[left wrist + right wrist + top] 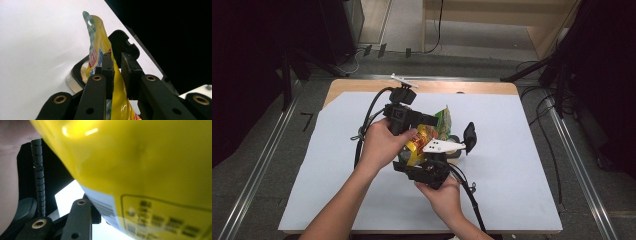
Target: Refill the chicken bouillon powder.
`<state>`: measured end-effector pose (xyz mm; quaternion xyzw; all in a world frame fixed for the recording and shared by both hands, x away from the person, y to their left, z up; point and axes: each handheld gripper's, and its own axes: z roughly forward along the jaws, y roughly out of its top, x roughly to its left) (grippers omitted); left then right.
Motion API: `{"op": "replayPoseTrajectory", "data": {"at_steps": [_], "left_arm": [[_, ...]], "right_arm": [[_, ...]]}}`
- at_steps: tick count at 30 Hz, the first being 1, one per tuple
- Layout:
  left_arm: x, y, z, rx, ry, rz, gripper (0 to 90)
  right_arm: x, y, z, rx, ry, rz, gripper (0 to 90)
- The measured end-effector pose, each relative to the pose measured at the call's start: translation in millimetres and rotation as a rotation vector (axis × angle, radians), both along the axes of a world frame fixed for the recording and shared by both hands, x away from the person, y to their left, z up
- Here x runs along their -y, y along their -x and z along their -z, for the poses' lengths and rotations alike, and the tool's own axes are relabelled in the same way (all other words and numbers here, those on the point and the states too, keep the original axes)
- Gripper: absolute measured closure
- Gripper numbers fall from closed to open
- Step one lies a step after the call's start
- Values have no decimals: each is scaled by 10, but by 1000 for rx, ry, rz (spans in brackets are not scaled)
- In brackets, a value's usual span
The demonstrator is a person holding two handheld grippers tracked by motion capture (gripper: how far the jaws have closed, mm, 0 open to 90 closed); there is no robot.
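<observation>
A yellow snack pouch (424, 138) with a green checked top (93, 30) hangs above the middle of the table between both grippers. My left gripper (431, 121) reaches in from the left, shut on the pouch's upper part, its pads (107, 70) pinching the foil. My right gripper (421, 159) comes up from below, shut on the pouch's bulky lower part (140, 162); one black finger (80, 220) lies against the label edge and the other is hidden. Just behind the pouch sits a small clear container (80, 76) of pale powder, its black hinged lid (469, 137) open.
A large white sheet (512, 175) covers the wooden table (362, 85). A small white tool (404, 80) lies at the far edge. Gripper cables (472, 197) trail toward the near edge. Dark stands and cables (557, 90) ring the table.
</observation>
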<state>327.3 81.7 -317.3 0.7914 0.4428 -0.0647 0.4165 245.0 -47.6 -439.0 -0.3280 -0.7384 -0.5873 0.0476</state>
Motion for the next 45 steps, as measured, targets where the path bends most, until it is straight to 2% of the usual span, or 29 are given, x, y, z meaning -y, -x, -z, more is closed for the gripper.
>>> {"op": "replayPoseTrajectory", "data": {"at_steps": [4, 7, 9, 10, 15, 27, 36, 45], "left_arm": [[-15, 14, -21, 1, 9, -12, 818], [25, 46, -9, 5, -7, -12, 819], [45, 46, 27, -5, -34, -20, 819], [35, 41, 37, -13, -21, -20, 818], [15, 57, 37, -11, -15, -19, 819], [5, 58, 45, -18, -7, -14, 823], [-26, 27, 63, -43, 5, -21, 824], [2, 44, 54, -40, 4, -14, 822]], "right_arm": [[6, 18, -30, 29, 11, 3, 678], [8, 1, -7, -3, -2, -8, 690], [0, -11, 34, -40, -21, -22, 691], [-5, -13, 58, -58, -26, -27, 691], [-26, -12, 68, -63, -31, -29, 689], [-36, -6, 87, -54, -34, -35, 702], [-36, 10, 101, -48, -29, -31, 707], [-32, 11, 104, -42, -26, -31, 707]]}}
